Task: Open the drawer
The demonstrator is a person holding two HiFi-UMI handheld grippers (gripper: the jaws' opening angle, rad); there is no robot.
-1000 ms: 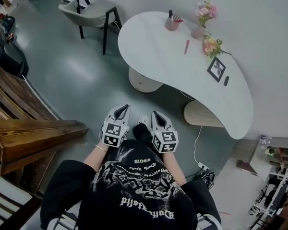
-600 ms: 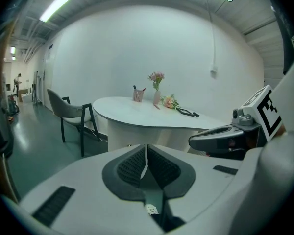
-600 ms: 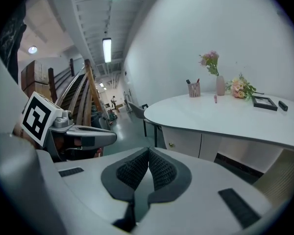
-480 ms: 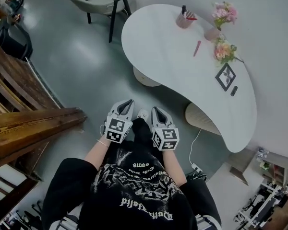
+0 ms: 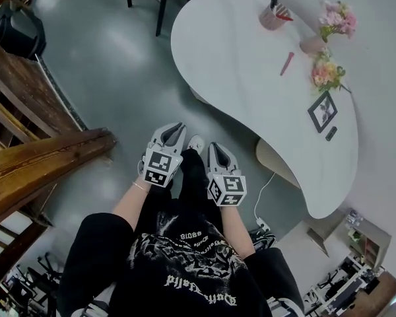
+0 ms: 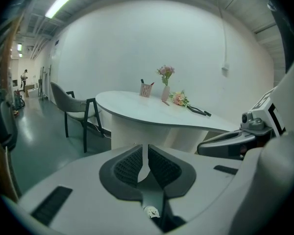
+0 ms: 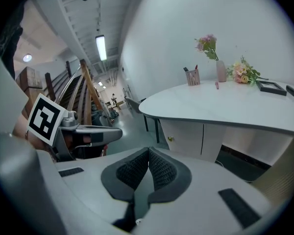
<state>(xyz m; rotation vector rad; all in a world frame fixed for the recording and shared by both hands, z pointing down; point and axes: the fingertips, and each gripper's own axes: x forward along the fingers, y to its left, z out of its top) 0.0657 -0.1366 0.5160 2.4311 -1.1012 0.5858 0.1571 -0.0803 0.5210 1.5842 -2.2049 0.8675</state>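
A white cabinet front [image 7: 187, 138] with a small gold knob [image 7: 171, 139] stands under the curved white table [image 5: 237, 65]; in the left gripper view the same white base [image 6: 130, 130] shows below the tabletop. I cannot make out a drawer's outline. My left gripper [image 5: 173, 130] and right gripper [image 5: 218, 150] are side by side in front of the person's body, over the floor, well short of the table. The left gripper [image 6: 147, 153] is shut with nothing between its pads. The right gripper [image 7: 148, 156] is shut and empty too.
On the table are a pen cup [image 5: 272, 17], a vase of flowers [image 5: 327, 25], a bouquet [image 5: 327, 71], a red pen [image 5: 288, 63], a picture frame [image 5: 322, 111] and a black remote [image 5: 330, 133]. A wooden staircase [image 5: 33, 144] rises at left. A cable and power strip [image 5: 261, 223] lie on the floor by a ribbed table base [image 5: 274, 160].
Both grippers have moved forward toward the table, and the view has shifted so the table sits nearer. The jaws stayed shut.
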